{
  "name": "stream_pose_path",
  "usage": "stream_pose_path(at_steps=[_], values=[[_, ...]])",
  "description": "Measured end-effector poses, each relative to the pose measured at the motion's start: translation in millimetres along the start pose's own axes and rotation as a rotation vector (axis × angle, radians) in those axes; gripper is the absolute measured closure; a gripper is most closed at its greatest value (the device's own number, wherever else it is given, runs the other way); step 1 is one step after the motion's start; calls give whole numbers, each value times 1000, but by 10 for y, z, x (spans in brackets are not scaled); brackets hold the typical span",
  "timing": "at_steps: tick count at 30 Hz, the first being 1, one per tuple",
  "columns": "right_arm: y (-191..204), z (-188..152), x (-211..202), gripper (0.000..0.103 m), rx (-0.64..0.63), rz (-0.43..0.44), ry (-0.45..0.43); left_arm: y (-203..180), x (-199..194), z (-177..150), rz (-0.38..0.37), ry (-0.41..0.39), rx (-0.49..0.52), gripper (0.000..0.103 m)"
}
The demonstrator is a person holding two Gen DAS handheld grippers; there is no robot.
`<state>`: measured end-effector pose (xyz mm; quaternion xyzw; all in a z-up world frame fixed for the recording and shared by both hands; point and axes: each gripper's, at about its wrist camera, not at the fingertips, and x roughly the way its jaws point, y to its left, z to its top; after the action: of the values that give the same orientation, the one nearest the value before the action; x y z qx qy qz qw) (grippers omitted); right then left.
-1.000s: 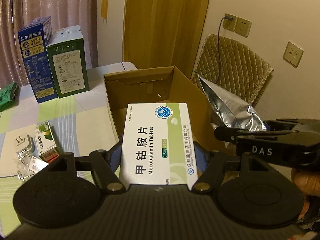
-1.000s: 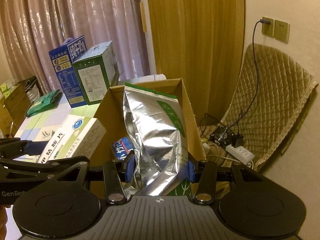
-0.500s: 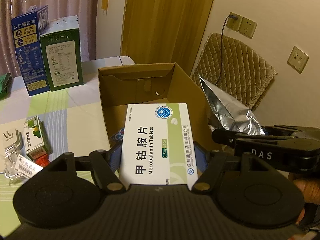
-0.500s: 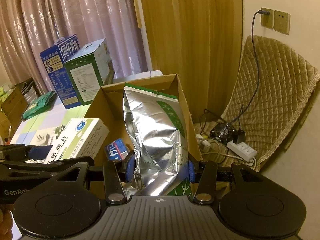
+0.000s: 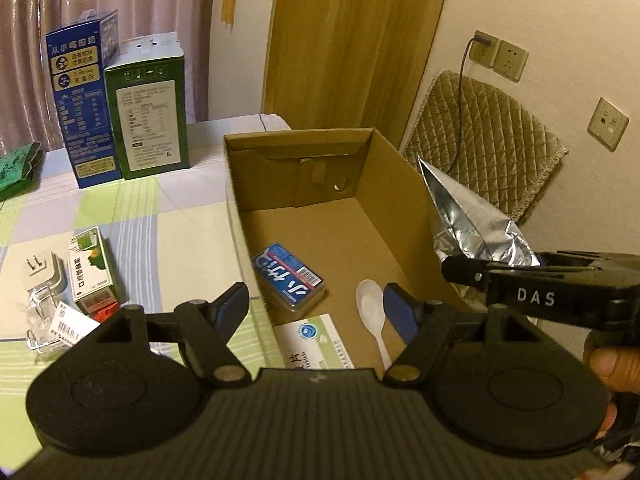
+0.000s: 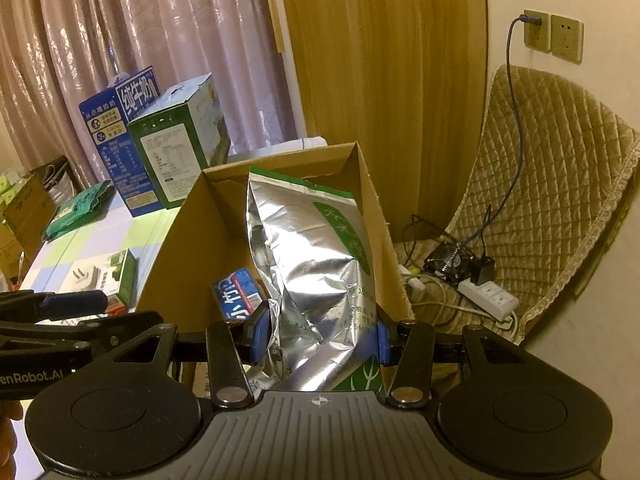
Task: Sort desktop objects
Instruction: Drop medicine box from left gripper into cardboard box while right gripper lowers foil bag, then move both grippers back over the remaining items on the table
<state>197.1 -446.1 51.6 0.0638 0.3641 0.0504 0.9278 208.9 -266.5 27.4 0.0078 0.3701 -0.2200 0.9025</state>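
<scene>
An open cardboard box (image 5: 400,176) stands on the table; it also shows in the right wrist view (image 6: 192,236). My left gripper (image 5: 316,306) is open and empty above the box's near end. The white and green tablet box (image 5: 316,344) lies in the box below it, beside a blue card pack (image 5: 288,276) and a white spoon (image 5: 374,316). My right gripper (image 6: 318,338) is shut on a silver foil bag (image 6: 316,272), held over the box's right wall. The bag also shows in the left wrist view (image 5: 472,220).
A blue milk carton (image 5: 80,100) and a green carton (image 5: 150,108) stand at the back of the table. A small green box (image 5: 90,272), a white plug (image 5: 40,276) and a clear tagged item (image 5: 56,320) lie left of the box. A quilted chair (image 6: 552,184) stands to the right.
My left gripper has opened and let go of the tablet box, which now lies inside the cardboard box. The right gripper still holds the foil bag at the box's right side.
</scene>
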Motion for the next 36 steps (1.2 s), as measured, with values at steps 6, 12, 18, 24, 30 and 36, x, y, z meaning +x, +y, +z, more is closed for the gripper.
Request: stream_pose_path(at_steps=[6,12,18,24,30,36], values=[[56,23,34,56,4,18,0,70,-34,-45,6,1,-2,33],[82,54,30,45,6,14,-31,169,-79,-100,18,3,-12,33],[84,34,-35,42,7,9,-31,230,-156,-163,23,4,-18,32],[104,-22,-142,38,15,11,-23,264,-270,-217,25,2,-17,30],[183,-93,-320,15,17,17,-27,342,-474,-273,39,-10,-19,27],[295,-212,-501,2,23,22,-27,469,-728,-375,63,-22,-23,21]])
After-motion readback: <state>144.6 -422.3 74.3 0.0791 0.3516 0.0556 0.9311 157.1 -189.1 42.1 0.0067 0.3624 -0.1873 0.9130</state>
